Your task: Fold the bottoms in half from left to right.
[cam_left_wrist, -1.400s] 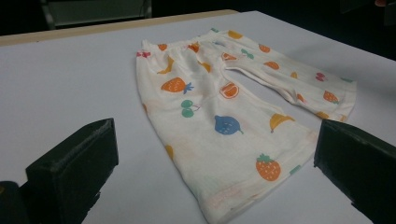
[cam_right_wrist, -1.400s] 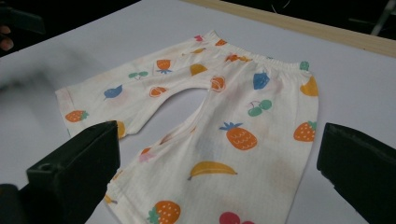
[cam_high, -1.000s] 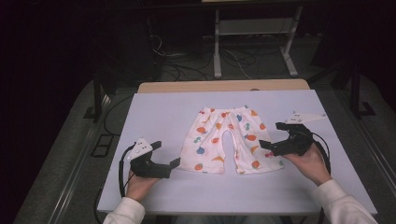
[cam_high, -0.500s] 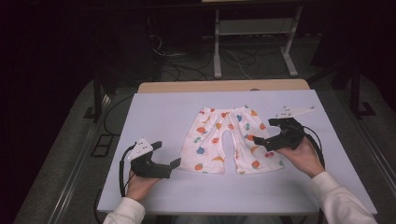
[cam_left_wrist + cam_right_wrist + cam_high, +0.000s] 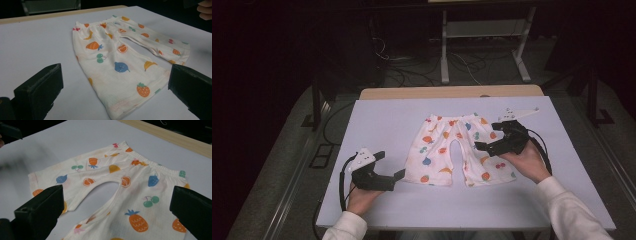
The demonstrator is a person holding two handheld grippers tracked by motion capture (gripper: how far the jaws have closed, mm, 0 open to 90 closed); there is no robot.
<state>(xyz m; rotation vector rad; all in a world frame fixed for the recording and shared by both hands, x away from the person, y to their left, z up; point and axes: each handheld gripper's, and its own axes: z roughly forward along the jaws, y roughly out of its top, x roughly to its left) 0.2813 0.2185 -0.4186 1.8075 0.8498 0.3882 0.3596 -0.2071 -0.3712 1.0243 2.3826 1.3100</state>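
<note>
High overview; two close shorts (image 5: pixel 458 150) views

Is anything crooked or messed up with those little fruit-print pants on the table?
Nothing stands out. The pants lie flat and spread on the table, both legs apart, waistband at the far side. Both tongs, left and right, are open and hold nothing.

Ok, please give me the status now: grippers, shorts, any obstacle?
Left hand-held gripper open, beside the hem. Right hand-held gripper open, over white fruit-print cotton shorts, lying flat. Nothing in the way.
</note>
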